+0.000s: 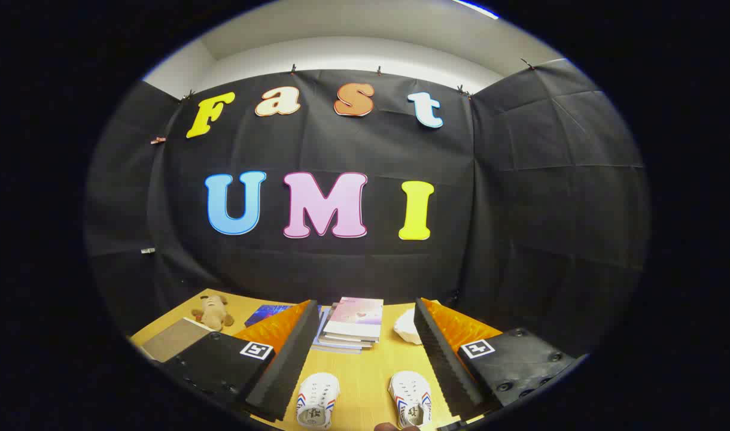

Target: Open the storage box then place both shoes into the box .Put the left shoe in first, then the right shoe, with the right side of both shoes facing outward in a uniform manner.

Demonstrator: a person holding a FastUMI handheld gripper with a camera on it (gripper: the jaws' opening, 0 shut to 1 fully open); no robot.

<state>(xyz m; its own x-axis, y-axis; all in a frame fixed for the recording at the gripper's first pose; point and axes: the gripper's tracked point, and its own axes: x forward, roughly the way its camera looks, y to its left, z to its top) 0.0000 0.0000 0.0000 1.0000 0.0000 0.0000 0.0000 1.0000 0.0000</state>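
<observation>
1. Your gripper (365, 353) is spread wide, nothing held; both black ridged fingers (287, 359) angle outward with bare wooden table (365, 365) between them.
2. Two white shoes with red and blue side stripes sit on the table in the gap between the fingers, close to you. Shoe on the left (317, 400) lies just beside the left finger's near end, toe pointing away from you. Shoe on the right (411, 406) lies just beside the right finger's near end, toe also pointing away. They are apart, table showing between them, neither touched by a finger.
3. Count: two shoes, one stack of books (353, 326), one plush toy (212, 311), one white crumpled thing (408, 327), one blue flat item (269, 312), one tan flat board (173, 338).
4. Book stack sits beyond the shoes, between the fingertips and further out. White crumpled thing is just beside the right fingertip, partly hidden by it. Plush toy is off past the left finger, near the table's far left corner; tan board just in front of it.
5. Pose: gripper held low over the table's near edge, roughly level, pointing at the booth's black back wall. A small bit of hand (389, 426) shows by the right shoe's heel; cannot tell more.
</observation>
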